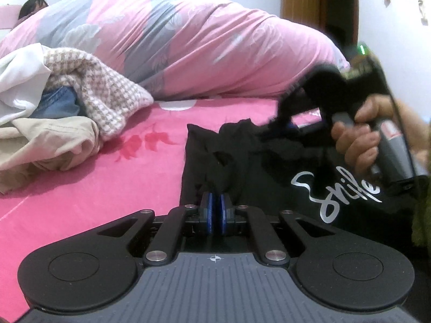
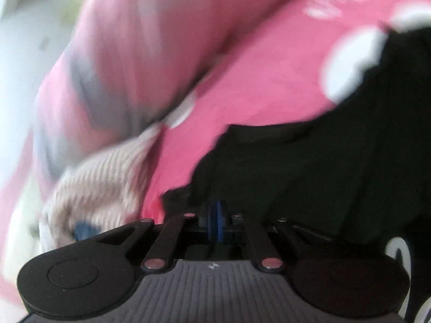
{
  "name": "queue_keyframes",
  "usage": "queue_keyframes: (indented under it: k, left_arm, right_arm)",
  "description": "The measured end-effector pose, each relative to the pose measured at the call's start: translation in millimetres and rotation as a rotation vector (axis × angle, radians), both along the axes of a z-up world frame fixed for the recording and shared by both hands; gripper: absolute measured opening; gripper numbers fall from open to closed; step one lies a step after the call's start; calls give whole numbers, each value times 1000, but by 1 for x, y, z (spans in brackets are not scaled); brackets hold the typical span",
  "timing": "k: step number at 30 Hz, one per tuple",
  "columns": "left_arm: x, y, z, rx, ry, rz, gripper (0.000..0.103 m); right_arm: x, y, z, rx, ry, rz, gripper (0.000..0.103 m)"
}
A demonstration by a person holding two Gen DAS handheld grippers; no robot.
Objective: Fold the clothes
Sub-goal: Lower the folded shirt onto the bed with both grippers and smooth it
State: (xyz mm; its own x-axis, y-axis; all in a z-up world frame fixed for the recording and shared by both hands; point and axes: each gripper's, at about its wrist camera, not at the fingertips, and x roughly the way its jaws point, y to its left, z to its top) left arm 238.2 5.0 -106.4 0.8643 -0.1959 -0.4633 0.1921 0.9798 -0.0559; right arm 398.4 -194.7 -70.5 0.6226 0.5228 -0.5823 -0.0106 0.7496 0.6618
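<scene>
On the pink bedsheet [image 1: 94, 188], left of everything else, sits a heap of other clothes [image 1: 54, 107]; the black shirt [image 1: 256, 167] lies to its right, spread in front of the quilt [image 1: 175, 48]. The shirt looks light, limp and thin, so it will likely sag and crease wherever it is unsupported. Hems or shoulder seams, pinched well apart, seem the best places to take it.

The left gripper [image 1: 214, 202] is clenched on a raised tuck of the black cloth. The right gripper [image 2: 214, 210] also looks nearly closed with black cloth at its tips, though blur leaves the pinch itself uncertain.

The left view is sharp and shows the white lettering [image 1: 336, 188] and the person's hand [image 1: 355, 140] on the other tool. The right view is smeared.
</scene>
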Motion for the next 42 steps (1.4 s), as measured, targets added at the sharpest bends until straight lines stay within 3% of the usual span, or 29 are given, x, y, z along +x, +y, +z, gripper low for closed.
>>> queue_keyframes:
  k: [1,3,6,8,10,12,17,20,21,25,31,37,42]
  left_arm:
    - [1,0,0,2,0,0,6]
    - [0,-1,0,5,0,-6,6]
    - [-1,-2,0,6,0,-16,6]
    - [-2,-3,0,8,-2,-29,6]
    - [-4,-5,0,12,-7,-42,6]
    - [-5,-6,1,15,-14,-57,6]
    - [-9,-7,5,6,-21,-93,6]
    - [-13,-6,9,13,-40,-88,18]
    - [-14,-5,10,16,-48,-83,24]
    - [-14,1,14,-6,-55,-61,25]
    - [-2,10,10,-56,-36,-39,37]
    - [13,13,1,-117,40,-77,34]
    - [8,11,1,-120,18,-107,21]
  right_arm:
    - [-1,12,9,-60,-22,48,16]
    - [-2,37,27,-186,-67,141,39]
    - [-2,75,41,-390,-125,228,40]
    - [0,87,38,-440,-110,249,38]
    - [0,85,29,-426,-69,255,30]
    - [-1,79,20,-402,-31,249,10]
    - [-13,47,5,-299,7,148,3]
    - [-19,26,0,-254,33,86,3]
    - [-19,21,0,-232,38,74,3]
    - [-21,20,10,-183,16,95,6]
    - [-15,44,25,-197,-17,158,16]
    - [-6,59,24,-236,3,182,20]
    - [0,76,24,-300,12,229,39]
